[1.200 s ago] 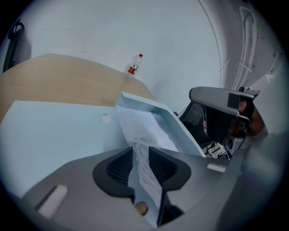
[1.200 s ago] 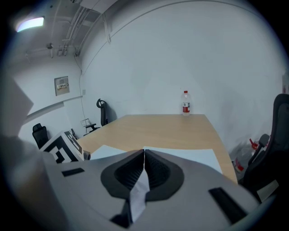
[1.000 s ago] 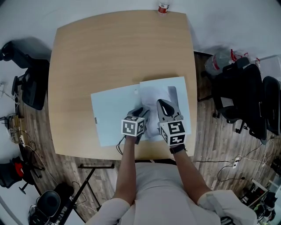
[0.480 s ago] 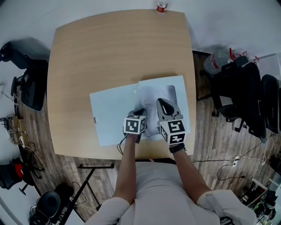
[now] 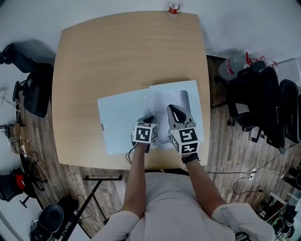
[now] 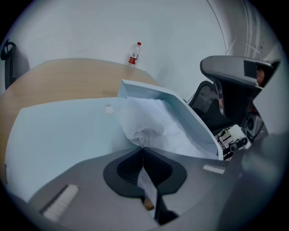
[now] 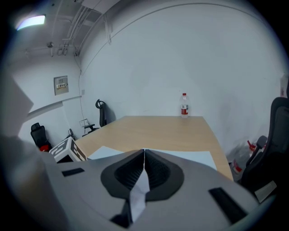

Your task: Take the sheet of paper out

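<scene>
A pale blue folder (image 5: 117,122) lies open near the table's front edge. Its right flap (image 6: 185,110) is tilted up, and a crumpled white sheet of paper (image 6: 153,122) shows under it. My left gripper (image 5: 148,120) sits at the sheet's near edge; its jaws are closing and pinch a fold of the white paper (image 5: 157,101) between the pads. In the left gripper view that gripper (image 6: 143,149) has the paper running down between its jaws. My right gripper (image 5: 175,113) is shut on the flap's near edge, and a pale strip lies between its jaws (image 7: 144,155).
The wooden table (image 5: 127,52) stretches bare beyond the folder, with a small red-labelled bottle (image 5: 174,8) at its far edge. Black office chairs stand left (image 5: 33,92) and right (image 5: 263,103) of the table. Cables and bags lie on the floor.
My left gripper's jaws have gone from wide open to closed on the white paper. Both hands have stayed almost where they were.
</scene>
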Available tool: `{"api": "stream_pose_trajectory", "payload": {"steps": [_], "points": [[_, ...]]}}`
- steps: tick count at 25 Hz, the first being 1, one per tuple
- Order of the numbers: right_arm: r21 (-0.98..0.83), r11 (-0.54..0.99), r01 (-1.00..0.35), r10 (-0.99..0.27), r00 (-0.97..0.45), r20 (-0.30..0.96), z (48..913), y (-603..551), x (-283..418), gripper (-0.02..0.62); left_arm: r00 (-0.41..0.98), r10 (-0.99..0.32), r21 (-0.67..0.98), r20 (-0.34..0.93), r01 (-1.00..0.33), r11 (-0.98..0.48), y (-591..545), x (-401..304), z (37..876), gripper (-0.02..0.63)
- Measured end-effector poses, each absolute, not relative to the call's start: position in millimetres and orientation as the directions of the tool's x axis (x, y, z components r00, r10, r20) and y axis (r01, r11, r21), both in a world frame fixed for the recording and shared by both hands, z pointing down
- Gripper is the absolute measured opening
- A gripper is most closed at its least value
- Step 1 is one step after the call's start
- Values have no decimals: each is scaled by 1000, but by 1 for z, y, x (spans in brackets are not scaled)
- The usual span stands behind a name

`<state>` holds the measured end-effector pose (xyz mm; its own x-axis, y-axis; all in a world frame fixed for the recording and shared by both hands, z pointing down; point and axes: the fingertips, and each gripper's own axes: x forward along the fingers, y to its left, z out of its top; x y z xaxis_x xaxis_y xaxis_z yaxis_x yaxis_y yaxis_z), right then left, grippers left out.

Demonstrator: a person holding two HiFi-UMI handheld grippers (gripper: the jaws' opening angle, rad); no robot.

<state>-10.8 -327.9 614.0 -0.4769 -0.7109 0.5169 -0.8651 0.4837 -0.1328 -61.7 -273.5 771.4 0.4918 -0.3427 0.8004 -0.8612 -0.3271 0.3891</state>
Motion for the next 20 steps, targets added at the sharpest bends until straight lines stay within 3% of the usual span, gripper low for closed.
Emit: {"api": "stream_pose_trajectory", "payload": {"steps": [20], "points": [[-127, 537, -834, -704, -526, 477, 593, -321, -25, 12, 404, -403, 327, 821, -912, -249, -269, -106, 758, 12]]}}
